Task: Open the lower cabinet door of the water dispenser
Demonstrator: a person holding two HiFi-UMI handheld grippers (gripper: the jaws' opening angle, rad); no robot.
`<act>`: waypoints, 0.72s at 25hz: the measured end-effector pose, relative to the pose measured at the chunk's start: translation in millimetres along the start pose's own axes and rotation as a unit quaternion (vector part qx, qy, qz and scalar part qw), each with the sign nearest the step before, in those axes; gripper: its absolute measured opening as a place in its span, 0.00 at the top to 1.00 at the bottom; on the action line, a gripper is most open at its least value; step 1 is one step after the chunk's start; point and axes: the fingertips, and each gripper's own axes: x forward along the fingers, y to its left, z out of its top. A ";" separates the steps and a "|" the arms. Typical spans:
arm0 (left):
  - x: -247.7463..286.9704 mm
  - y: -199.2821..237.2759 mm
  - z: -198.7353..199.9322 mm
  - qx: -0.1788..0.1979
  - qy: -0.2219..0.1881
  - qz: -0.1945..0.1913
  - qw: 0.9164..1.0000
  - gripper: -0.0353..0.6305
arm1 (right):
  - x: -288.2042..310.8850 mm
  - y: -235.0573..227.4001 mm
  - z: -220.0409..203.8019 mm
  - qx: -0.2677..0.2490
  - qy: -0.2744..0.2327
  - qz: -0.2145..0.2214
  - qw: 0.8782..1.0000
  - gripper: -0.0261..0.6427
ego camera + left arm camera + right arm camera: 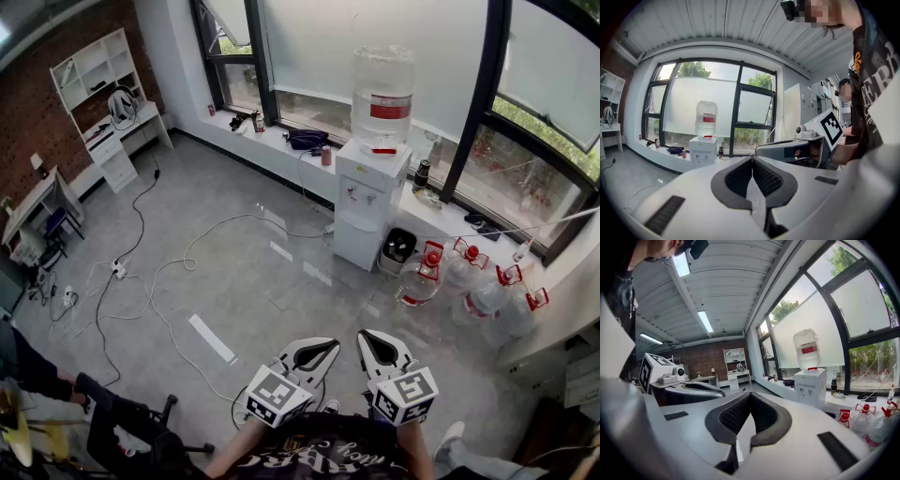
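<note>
You held 2 grippers side by side, close to your body, at the bottom of the head view. Your left gripper (323, 349) was clenched tight. In the left gripper view its 2 dark pads (738, 178) met at the tips, and nothing was between them. Your right gripper (373, 342) was clenched tight too. In the right gripper view its pads (733, 416) touched at the tips and held nothing. Neither gripper touched anything, and both pointed a little down toward the far wall.

The water dispenser (370, 202) was well apart from both grippers, across a wide stretch of grey floor (262, 281). It was a white box that stood against the low ledge under the big windows. A big clear bottle (382, 94) with a red label sat on top of it. The lower cabinet door (356, 246) was on the bottom front of the dispenser, and it looked shut. A small black bin (400, 246) stood just beside the dispenser. Near the bin, some clear jugs (473, 286) with red handles lay on the floor. White cables (178, 272) ran over the floor between you and the dispenser.
</note>
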 end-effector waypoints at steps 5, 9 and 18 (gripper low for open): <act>3.2 0.2 0.0 -0.003 0.000 0.003 1.000 0.92 | -0.5 -1.1 -1.7 0.001 0.002 0.004 1.000 0.94; 4.6 -4.5 -3.2 -0.004 0.004 -0.001 1.000 0.92 | -0.8 -4.2 -2.8 -0.005 -0.003 0.003 1.000 0.94; 10.6 14.2 -8.6 -0.004 0.023 0.006 1.000 0.92 | 11.7 -14.3 -9.5 0.016 -0.001 0.005 1.000 0.94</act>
